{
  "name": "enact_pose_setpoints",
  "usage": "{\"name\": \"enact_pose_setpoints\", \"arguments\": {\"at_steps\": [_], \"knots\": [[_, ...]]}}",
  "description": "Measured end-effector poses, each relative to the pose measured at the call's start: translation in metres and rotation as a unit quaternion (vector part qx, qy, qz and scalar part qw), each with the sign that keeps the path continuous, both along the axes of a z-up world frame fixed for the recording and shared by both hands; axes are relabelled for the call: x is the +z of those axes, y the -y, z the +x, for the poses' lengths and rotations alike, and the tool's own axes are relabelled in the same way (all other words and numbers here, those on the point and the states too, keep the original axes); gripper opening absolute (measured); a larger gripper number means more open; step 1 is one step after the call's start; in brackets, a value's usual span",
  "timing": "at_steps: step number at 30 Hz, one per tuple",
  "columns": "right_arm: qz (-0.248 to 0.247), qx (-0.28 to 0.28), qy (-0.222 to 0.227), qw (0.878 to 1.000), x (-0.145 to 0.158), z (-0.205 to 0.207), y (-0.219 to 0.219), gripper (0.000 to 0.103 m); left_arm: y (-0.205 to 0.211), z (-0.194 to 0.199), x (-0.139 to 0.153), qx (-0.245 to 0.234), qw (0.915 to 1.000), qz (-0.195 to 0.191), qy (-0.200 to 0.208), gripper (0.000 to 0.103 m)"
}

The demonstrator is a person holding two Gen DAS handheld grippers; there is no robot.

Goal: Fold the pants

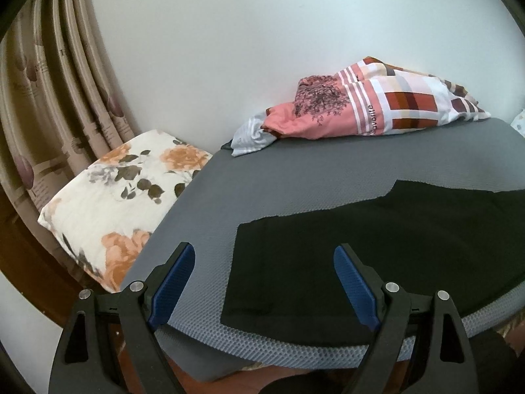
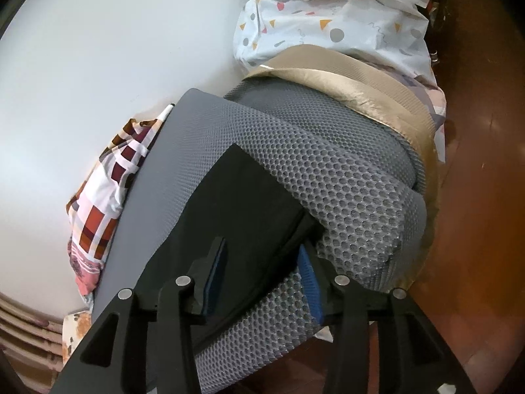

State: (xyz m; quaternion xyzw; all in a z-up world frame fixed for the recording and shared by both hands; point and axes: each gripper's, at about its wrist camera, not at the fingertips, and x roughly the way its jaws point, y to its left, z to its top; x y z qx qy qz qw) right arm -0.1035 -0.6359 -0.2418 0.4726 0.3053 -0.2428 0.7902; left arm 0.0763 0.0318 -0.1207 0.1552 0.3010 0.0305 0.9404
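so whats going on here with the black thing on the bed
A person is folding black pants with a handheld two-finger gripper in each hand. The pants lie flat, partly folded, on a grey honeycomb-mesh mat spread over the bed. The left gripper hovers wide open above the near edge of the pants, holding nothing. The right gripper is open at the other end, its blue pads either side of the pants' edge without pressing it. A crumpled pink patterned cloth lies by the wall.
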Motion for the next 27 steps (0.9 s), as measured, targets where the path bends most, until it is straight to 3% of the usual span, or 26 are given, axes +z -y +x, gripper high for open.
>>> {"name": "enact_pose_setpoints", "arguments": {"at_steps": [4,27], "knots": [[-0.001,0.006,-0.003,1.000,0.000,0.002,-0.004,0.054,-0.002,-0.001,0.000,0.005,1.0000,0.001,-0.002,0.087],[0.004,0.004,0.002,1.000,-0.001,-0.006,-0.010,0.057,-0.004,-0.007,0.012,0.012,0.9999,0.000,0.005,0.092]]}}
